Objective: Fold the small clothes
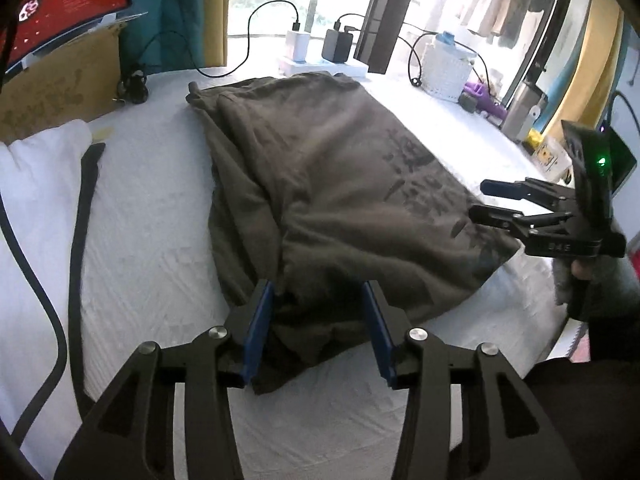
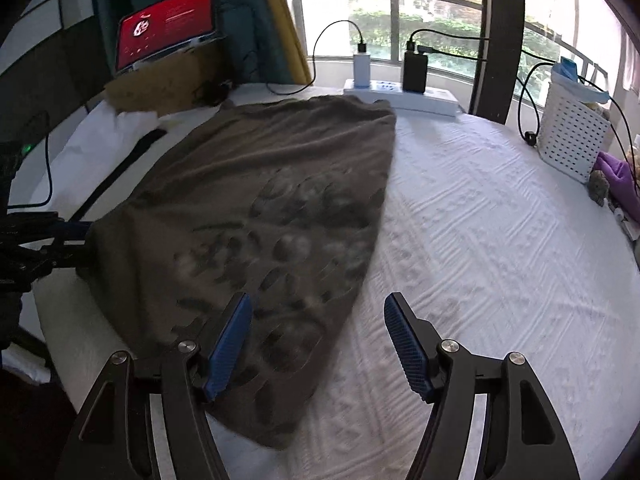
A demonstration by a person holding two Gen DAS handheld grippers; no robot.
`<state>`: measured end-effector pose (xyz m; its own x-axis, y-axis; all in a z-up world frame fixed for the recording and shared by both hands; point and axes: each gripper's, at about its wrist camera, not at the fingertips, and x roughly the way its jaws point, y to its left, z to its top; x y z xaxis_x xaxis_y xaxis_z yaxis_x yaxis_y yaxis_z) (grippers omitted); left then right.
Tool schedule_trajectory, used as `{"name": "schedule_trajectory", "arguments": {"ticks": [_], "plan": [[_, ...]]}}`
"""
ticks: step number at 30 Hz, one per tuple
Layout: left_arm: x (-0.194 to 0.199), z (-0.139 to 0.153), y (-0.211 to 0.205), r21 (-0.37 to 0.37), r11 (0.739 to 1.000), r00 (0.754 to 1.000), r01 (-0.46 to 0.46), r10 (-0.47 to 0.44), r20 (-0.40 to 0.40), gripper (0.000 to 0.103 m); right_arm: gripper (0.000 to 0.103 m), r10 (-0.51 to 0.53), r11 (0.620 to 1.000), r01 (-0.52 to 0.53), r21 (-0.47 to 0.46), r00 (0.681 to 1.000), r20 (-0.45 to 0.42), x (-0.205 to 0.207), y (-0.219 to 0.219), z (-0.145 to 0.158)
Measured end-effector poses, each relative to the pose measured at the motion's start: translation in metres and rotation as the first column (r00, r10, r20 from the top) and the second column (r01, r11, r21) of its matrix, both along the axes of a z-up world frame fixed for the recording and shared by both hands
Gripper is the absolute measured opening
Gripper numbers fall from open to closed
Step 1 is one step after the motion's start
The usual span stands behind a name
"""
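At nine o'clock a smooth white pillow (image 1: 40, 168) lies beside the olive, soft, creased shirt (image 1: 320, 184) spread on the ribbed white bedspread (image 2: 500, 240). The left gripper (image 1: 318, 332) stands released, bunched hem between its blue pads. At three o'clock the right gripper (image 2: 318, 344) gapes empty over the shirt's edge.

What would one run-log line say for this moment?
left gripper: open over shirt edge | right gripper: open, empty | shirt: partly folded on bed

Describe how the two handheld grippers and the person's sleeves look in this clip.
Both the left gripper and right gripper have black linkage arms with silver pivot bolts and blue textured pads. In the left wrist view the right gripper's body shows a green light; a dark sleeve covers that wrist.
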<state>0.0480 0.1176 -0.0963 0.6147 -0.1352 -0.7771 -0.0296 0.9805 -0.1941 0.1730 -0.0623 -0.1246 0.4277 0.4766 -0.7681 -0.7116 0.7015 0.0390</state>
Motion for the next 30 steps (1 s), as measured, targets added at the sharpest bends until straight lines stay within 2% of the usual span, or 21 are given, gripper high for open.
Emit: {"name": "schedule_trajectory", "arguments": {"ticks": [1, 2, 4, 9, 11, 15, 20, 23, 26, 28, 29, 30], "plan": [[-0.001, -0.001, -0.001, 0.012, 1.0, 1.0, -0.004, 0.004, 0.002, 0.032, 0.071, -0.002, 1.0, 0.002, -0.003, 1.0, -0.002, -0.002, 0.0, -0.001], [-0.002, -0.002, -0.001, 0.031, 0.999, 1.0, -0.011, 0.012, -0.004, 0.017, 0.071, -0.004, 1.0, 0.004, -0.006, 1.0, -0.004, -0.003, -0.001, -0.003], [-0.006, -0.003, 0.0, 0.049, 0.999, 1.0, -0.013, 0.013, -0.006, 0.003, 0.071, -0.006, 1.0, 0.006, -0.019, 1.0, -0.001, -0.008, -0.002, -0.006], [-0.016, -0.005, -0.002, 0.059, 0.998, 1.0, -0.014, 0.015, -0.011, 0.002, 0.071, -0.02, 0.999, 0.019, -0.044, 1.0, -0.011, -0.012, -0.006, -0.015], [-0.019, -0.007, -0.001, 0.052, 0.998, 1.0, -0.018, 0.019, -0.019, 0.002, 0.076, -0.031, 0.999, 0.031, -0.043, 0.999, -0.006, -0.014, -0.009, -0.017], [-0.028, -0.012, 0.001, 0.047, 0.998, 0.999, -0.03, 0.032, -0.034, 0.002, 0.079, -0.043, 0.998, 0.043, -0.043, 0.999, -0.004, -0.018, -0.016, -0.018], [-0.036, -0.016, 0.008, 0.03, 0.997, 0.995, -0.065, 0.067, -0.08, 0.002, 0.08, -0.05, 0.998, 0.05, -0.039, 0.999, -0.005, -0.022, -0.025, -0.018], [-0.038, -0.009, 0.009, 0.024, 0.997, 0.994, -0.078, 0.08, -0.075, 0.002, 0.08, -0.047, 0.998, 0.046, -0.039, 0.999, -0.013, -0.021, -0.026, -0.017], [-0.037, 0.005, 0.008, 0.065, 0.994, 0.995, -0.082, 0.086, -0.048, 0.003, 0.08, -0.044, 0.998, 0.043, -0.035, 0.999, -0.018, -0.02, -0.028, -0.013], [-0.032, 0.012, 0.007, 0.083, 0.993, 0.995, -0.088, 0.091, -0.034, 0.008, 0.08, -0.045, 0.999, 0.045, -0.028, 0.999, -0.011, -0.019, -0.029, -0.008], [-0.03, 0.014, 0.007, 0.088, 0.992, 0.995, -0.091, 0.094, -0.027, 0.022, 0.08, -0.047, 0.999, 0.047, -0.024, 0.999, -0.008, -0.018, -0.03, -0.006], [-0.025, 0.017, 0.007, 0.09, 0.991, 0.995, -0.095, 0.097, -0.018, 0.043, 0.08, -0.05, 0.999, 0.05, -0.018, 0.999, -0.004, -0.016, -0.032, -0.003]]}}
